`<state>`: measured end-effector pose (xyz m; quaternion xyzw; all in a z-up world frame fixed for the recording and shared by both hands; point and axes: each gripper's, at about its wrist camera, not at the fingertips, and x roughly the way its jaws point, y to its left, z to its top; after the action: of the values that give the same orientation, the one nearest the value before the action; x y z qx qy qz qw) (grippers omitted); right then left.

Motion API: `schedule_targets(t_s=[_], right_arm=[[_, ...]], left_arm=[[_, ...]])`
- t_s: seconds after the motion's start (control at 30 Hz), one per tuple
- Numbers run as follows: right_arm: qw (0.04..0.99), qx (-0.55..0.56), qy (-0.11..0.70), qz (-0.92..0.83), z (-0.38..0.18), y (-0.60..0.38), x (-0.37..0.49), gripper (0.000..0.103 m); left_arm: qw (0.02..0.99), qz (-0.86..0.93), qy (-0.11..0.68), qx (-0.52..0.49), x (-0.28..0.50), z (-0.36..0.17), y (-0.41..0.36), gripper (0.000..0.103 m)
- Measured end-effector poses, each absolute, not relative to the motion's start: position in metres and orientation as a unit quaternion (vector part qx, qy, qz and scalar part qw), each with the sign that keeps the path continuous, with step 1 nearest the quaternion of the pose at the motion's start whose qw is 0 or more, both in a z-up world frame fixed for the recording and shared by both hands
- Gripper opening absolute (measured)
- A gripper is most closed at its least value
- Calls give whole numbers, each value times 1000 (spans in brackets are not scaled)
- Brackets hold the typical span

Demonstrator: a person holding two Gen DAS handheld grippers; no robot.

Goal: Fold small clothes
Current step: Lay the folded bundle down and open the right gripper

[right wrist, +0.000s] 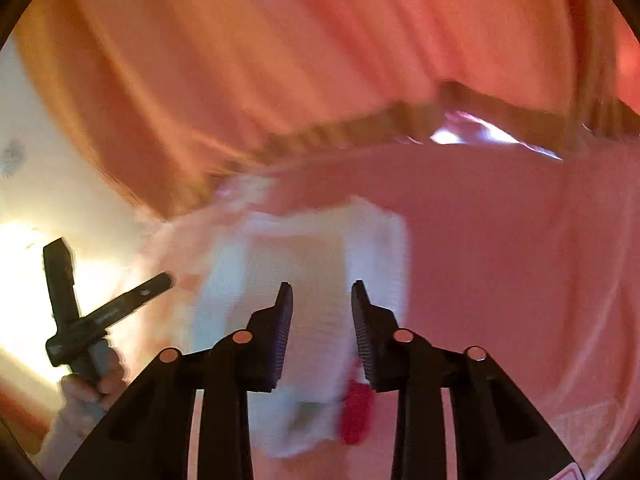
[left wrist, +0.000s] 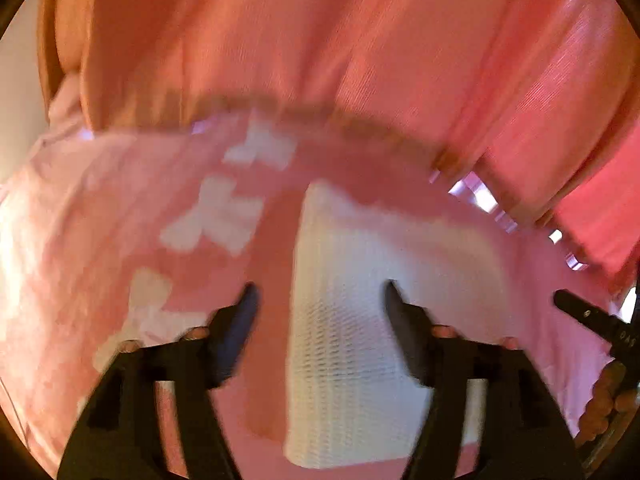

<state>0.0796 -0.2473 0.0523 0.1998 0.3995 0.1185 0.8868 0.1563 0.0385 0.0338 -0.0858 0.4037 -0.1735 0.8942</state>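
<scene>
Curtain (left wrist: 280,32): orange-pink drapery fills the whole upper field of both my views, its hem hanging close to the far edge of the bed.
Wall (right wrist: 52,184): pale, brightly lit, showing at the left past the curtain.
Bed cover (right wrist: 500,240): pink sheet, printed with white shapes on my left side; a soft, wrinkled surface that will give under pressure.
White knit garment (left wrist: 360,320): lies flat on the cover, apparently already folded to a block, directly ahead of both tools; a red piece shows at its near edge in the right view, blurred beyond naming.
Left gripper (left wrist: 320,292): my fingers spread wide, holding nothing, poised over the garment's left edge.
Right gripper (right wrist: 322,292): fingers parted, nothing between them, over the garment's middle.
Risk, grip: a pinch may catch the cover along with the knit, because both are soft and lie touching.
Risk, fold: pulling one layer alone could drag the block open.
</scene>
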Motion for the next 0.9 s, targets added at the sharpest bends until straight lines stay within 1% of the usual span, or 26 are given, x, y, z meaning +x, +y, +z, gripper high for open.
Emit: schedule_targets(t_s=[0.03, 0.1, 0.13, 0.17, 0.2, 0.23, 0.3, 0.33, 0.37, 0.4, 0.43, 0.5, 0.53, 0.57, 0.6, 0.63, 0.67, 0.73, 0.8, 0.83, 0.9], right_arm=[[881, 198, 409, 134, 47, -239, 80, 11], [864, 192, 438, 160, 29, -224, 85, 7], [854, 171, 469, 150, 11, -216, 91, 5], [844, 144, 501, 123, -10, -213, 100, 0], [835, 133, 525, 99, -26, -215, 105, 0], [827, 163, 529, 101, -36, -226, 110, 0], [825, 199, 518, 102, -21, -236, 108, 0], [841, 190, 495, 103, -4, -237, 102, 10], [857, 174, 476, 92, 8, -239, 98, 16], [868, 158, 463, 80, 14, -241, 96, 33], [875, 151, 454, 75, 17, -243, 95, 46], [866, 153, 471, 69, 9, -244, 101, 47], [850, 152, 500, 67, -6, -242, 110, 47], [842, 153, 512, 69, -19, -242, 117, 46], [836, 157, 521, 75, -28, -239, 123, 26], [832, 156, 526, 87, -33, -234, 127, 18], [837, 146, 520, 82, -29, -231, 128, 16], [862, 128, 483, 89, -7, -227, 124, 14], [881, 116, 449, 93, 14, -228, 117, 14], [884, 111, 446, 88, 14, -231, 119, 14], [866, 107, 484, 73, -12, -237, 128, 15]], left_arm=[[894, -180, 400, -94, 149, 36, 36, 76], [885, -189, 415, -94, 142, 31, 23, 76], [879, -196, 428, -80, 148, 26, 13, 76], [876, -195, 437, -63, 148, 20, 5, 76], [874, -190, 446, -41, 146, 13, -3, 76], [869, -184, 459, -17, 144, 3, -12, 76], [865, -174, 471, 10, 138, -5, -18, 76], [865, -174, 470, 12, 140, -11, -17, 76], [865, -175, 469, 11, 140, -12, -18, 76], [865, -175, 470, 11, 139, -12, -17, 76], [865, -176, 470, 10, 138, -11, -17, 77], [868, -174, 466, 13, 137, -12, -19, 78], [869, -172, 463, 20, 134, -11, -21, 78], [871, -171, 460, 24, 134, -11, -23, 78], [873, -169, 456, 33, 132, -11, -26, 78], [875, -166, 453, 39, 132, -9, -29, 78], [876, -165, 451, 45, 131, -8, -31, 78], [877, -166, 448, 50, 130, -6, -34, 78], [878, -166, 446, 48, 130, -5, -37, 79], [878, -165, 446, 47, 130, -5, -37, 79], [878, -164, 447, 46, 132, -7, -40, 80]])
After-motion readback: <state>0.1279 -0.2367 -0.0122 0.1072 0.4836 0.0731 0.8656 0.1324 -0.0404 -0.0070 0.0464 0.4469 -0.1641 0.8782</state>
